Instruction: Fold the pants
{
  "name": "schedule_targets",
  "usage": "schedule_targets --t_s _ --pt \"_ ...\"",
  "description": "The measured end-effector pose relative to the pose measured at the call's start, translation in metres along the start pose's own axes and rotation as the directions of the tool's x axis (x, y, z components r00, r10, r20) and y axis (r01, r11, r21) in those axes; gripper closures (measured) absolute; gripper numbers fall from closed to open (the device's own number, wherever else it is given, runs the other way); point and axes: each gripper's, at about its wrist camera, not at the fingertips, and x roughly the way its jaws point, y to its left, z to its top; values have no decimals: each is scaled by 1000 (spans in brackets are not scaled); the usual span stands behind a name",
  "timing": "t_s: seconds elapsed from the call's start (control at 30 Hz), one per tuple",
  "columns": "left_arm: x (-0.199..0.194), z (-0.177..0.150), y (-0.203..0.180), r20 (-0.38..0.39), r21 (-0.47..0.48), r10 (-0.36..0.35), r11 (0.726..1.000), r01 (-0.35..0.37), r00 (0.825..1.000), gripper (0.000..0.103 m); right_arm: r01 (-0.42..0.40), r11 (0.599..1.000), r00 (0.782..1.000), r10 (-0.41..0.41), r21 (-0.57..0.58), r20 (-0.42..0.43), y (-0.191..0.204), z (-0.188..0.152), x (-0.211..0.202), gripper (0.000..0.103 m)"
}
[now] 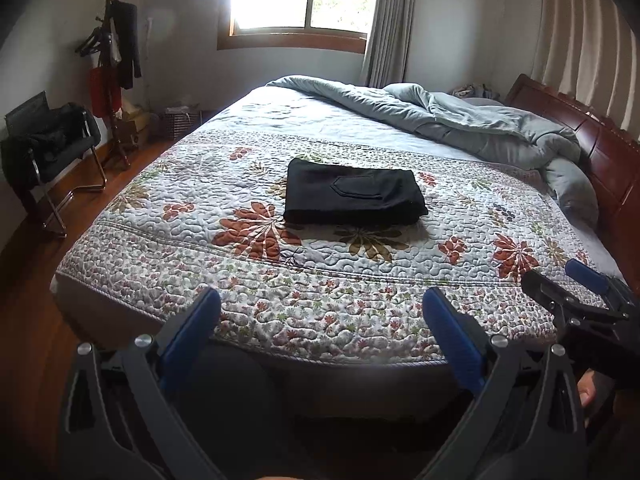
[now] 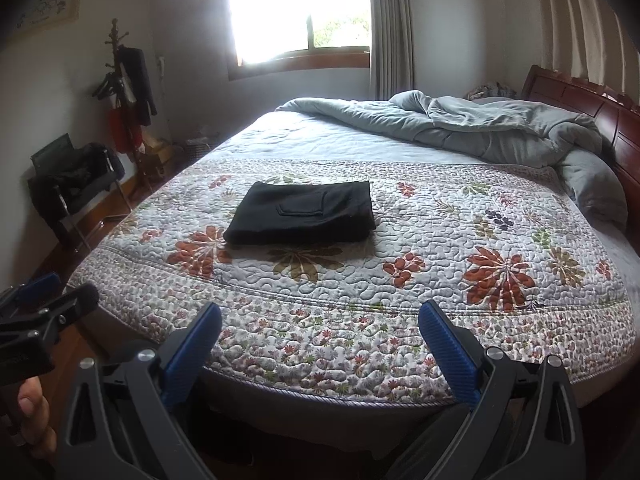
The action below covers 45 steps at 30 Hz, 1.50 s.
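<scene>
Left wrist: folded pants [image 1: 354,192] beyond spread left tongs [image 1: 320,312].

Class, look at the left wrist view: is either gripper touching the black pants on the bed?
No. The folded black pants lie alone on the quilt, while the left gripper and right gripper stay near the bed's edge.

Both wrist views look forward from just off the foot edge of the floral quilted bed [image 1: 280,288], side by side, sharing the folded black pants [image 2: 304,214] and the bright window [image 2: 296,12].
</scene>
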Motion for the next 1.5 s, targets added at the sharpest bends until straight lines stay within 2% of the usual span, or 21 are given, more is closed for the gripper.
schedule_targets --t_s 0.33,1.5 --pt "6 6 0 -8 4 20 1000 -20 1000 3 2 1000 1000 -2 0 -11 1 3 10 4" --pt "1 9 -3 8 26 50 998 -50 999 3 7 1000 1000 -7 6 -1 -2 5 5 4"
